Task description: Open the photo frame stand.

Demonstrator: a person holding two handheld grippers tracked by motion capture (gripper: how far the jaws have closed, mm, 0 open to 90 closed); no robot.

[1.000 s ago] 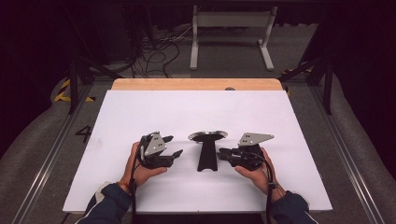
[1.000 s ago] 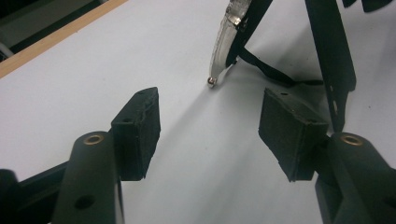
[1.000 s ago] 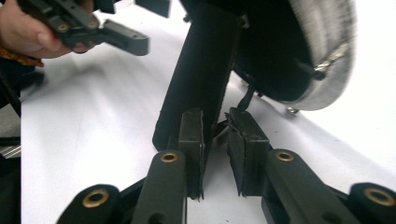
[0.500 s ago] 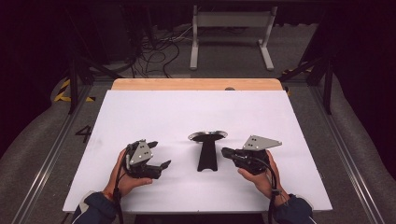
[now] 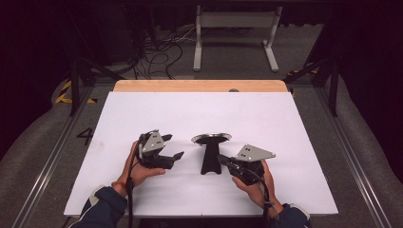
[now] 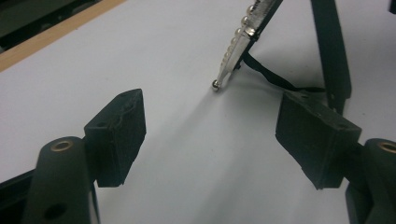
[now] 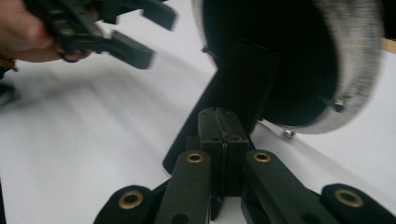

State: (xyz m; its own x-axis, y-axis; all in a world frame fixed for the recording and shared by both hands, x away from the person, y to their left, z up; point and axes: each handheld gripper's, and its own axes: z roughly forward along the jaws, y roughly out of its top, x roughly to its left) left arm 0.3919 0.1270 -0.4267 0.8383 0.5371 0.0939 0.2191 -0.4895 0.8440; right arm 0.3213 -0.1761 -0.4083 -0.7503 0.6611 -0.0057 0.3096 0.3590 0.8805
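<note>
A black stand with a round silver-rimmed top [image 5: 210, 154] is set on the white table [image 5: 285, 123]. The left gripper [image 5: 177, 156] is held released, its jaws just narrowed, nothing between. The right gripper [image 5: 221, 158] is clenched empty beside the stand's base.

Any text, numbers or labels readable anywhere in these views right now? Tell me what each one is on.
"4": a dark numeral on the grey floor just left of the white table.
Yellow and black hazard stripes on the floor farther back: a marking, no words.
No lettering can be made out on the black stand, the left gripper or the right gripper.
</note>
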